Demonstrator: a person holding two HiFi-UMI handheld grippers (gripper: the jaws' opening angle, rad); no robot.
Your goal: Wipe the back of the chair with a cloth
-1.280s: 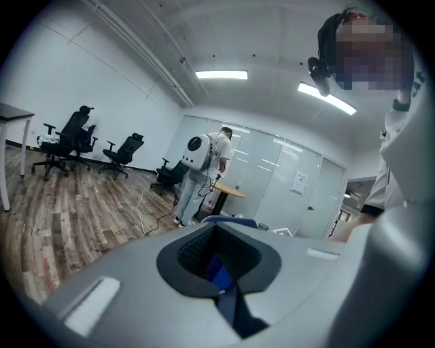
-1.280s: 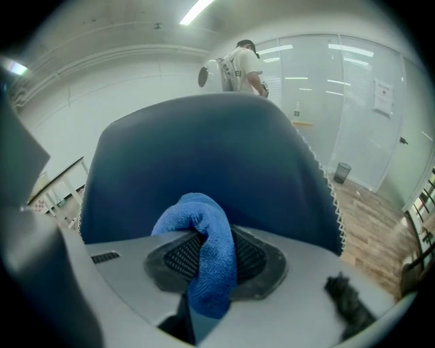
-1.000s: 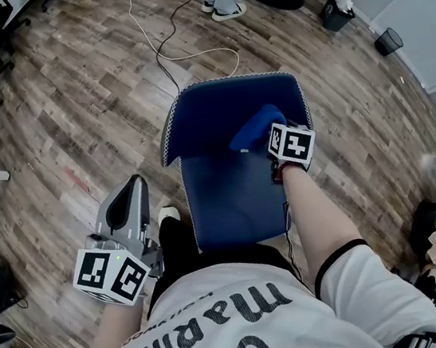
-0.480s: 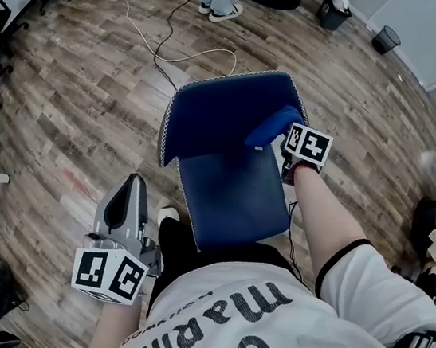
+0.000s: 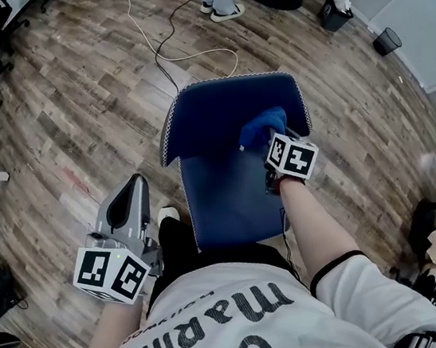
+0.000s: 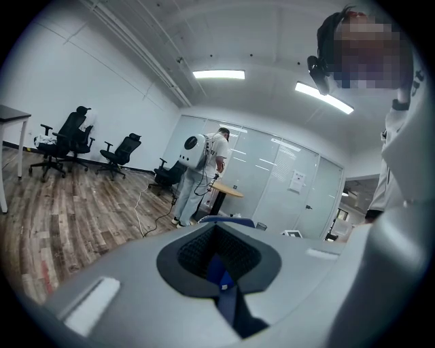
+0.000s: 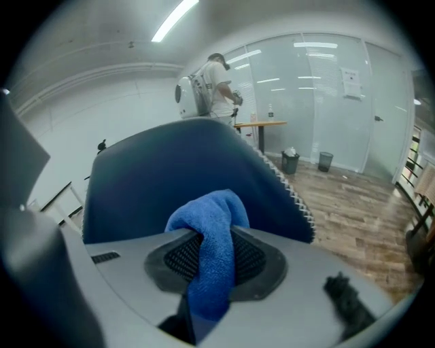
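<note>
The blue upholstered chair (image 5: 229, 192) stands on the wood-plank floor (image 5: 70, 93) directly before the person, with its backrest (image 5: 216, 101) on the far side. The right gripper (image 5: 270, 144) holds the blue terry cloth (image 5: 262, 128) at the backrest's inner face, right of centre. The left gripper (image 5: 127, 196) hangs left of the seat, apart from it. A white cable (image 5: 177, 54) lies behind the chair.

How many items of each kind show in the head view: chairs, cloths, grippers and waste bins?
Blue upholstered chair: 1
Blue terry cloth: 1
Grey handheld grippers: 2 (left gripper, right gripper)
Dark waste bins by the wall: 2
Total: 6
</note>
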